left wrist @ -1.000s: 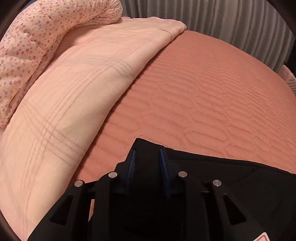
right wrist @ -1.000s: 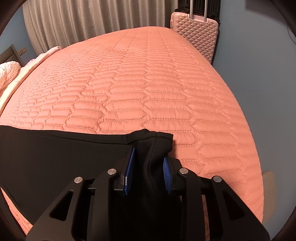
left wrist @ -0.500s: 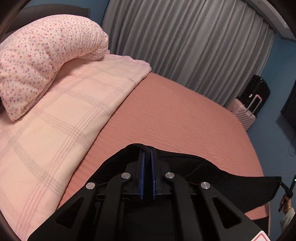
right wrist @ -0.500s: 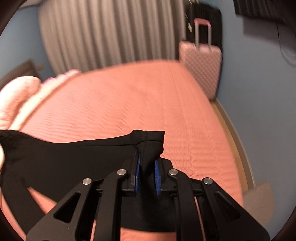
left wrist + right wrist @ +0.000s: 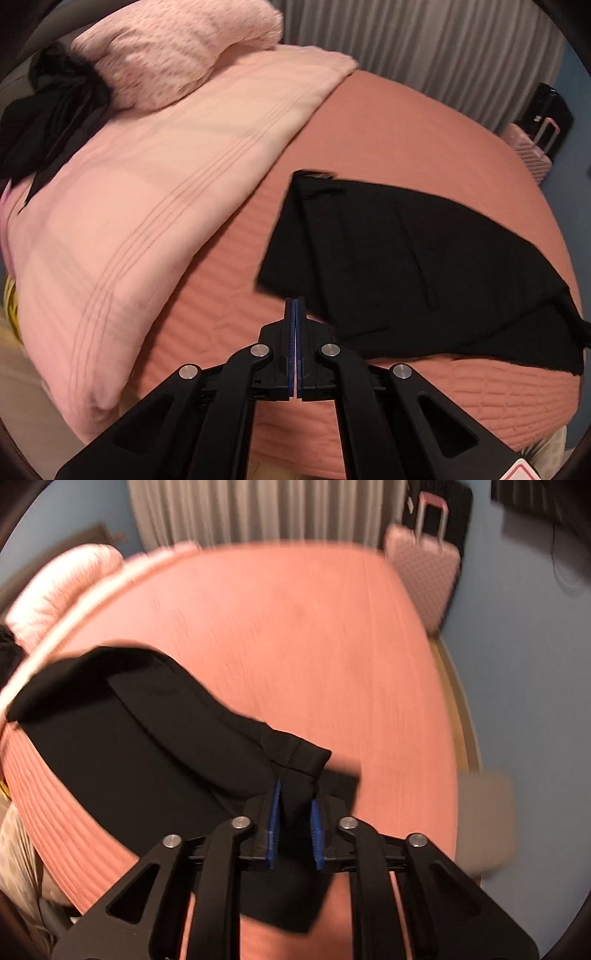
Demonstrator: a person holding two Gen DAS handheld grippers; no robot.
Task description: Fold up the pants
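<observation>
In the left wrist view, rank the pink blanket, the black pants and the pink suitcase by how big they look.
1. pink blanket
2. black pants
3. pink suitcase

The suitcase stands farthest from the camera, so its small look is partly distance.

the black pants are lying folded on the salmon quilted bed. one bunched end is lifting off it.
</observation>
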